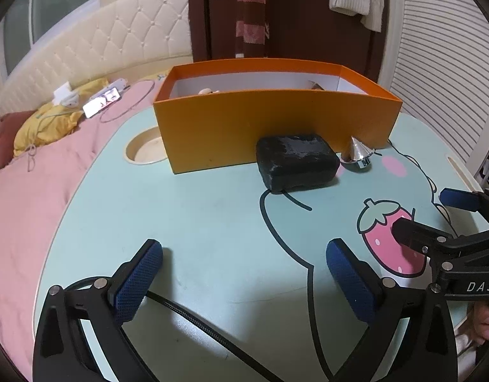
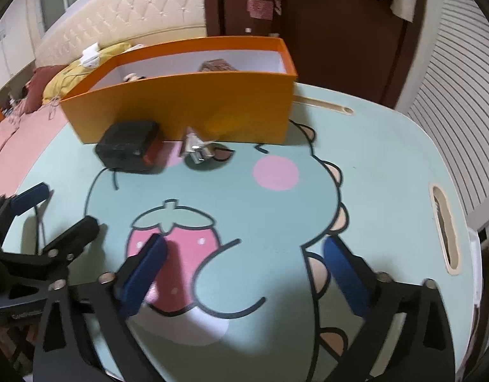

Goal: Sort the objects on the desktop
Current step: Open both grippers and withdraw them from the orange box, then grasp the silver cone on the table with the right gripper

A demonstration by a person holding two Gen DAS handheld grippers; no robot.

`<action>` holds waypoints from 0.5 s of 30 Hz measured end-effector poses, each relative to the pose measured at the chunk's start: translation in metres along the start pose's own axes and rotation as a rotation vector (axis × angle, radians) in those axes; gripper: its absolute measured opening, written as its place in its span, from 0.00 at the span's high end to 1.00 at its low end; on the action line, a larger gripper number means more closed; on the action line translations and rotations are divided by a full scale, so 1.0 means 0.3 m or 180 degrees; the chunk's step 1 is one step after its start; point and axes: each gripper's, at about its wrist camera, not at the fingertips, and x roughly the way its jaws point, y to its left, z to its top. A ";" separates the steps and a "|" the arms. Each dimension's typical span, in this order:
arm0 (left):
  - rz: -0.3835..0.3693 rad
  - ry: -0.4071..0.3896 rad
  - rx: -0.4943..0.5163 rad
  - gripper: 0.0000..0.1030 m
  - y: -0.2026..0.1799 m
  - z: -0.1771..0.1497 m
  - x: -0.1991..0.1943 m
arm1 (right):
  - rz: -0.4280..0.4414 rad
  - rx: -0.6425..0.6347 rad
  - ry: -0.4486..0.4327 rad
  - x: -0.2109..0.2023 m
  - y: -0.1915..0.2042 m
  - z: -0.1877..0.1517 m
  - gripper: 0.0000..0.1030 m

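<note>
Mint cartoon-print lap table (image 1: 193,216) on pink bed (image 1: 28,191), orange box (image 1: 270,127) at 12 o'clock, black case (image 1: 296,161) and silver cone (image 1: 358,154) touching its front wall, tufted headboard (image 1: 95,41) at 10, brown door (image 1: 308,16) behind, left gripper (image 1: 244,273) and right gripper (image 2: 244,270) both spread wide, empty, low over table

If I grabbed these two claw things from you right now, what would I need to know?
Left gripper: open, empty, low over the table.
Right gripper: open, empty, beside it.
Orange box at the back already holds a few items, too hidden to name.
Left to sort: the black case and the silver cone-shaped piece, both on the table against the box's front wall.
</note>
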 end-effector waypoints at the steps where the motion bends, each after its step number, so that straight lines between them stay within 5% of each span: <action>1: 0.0000 -0.0002 0.0001 0.01 -0.001 -0.001 0.001 | -0.0009 0.0015 0.0004 0.003 -0.003 0.000 0.00; 15: -0.0010 -0.0026 0.0025 0.01 -0.005 -0.009 0.002 | 0.0001 0.0010 -0.0030 0.009 -0.005 0.001 0.00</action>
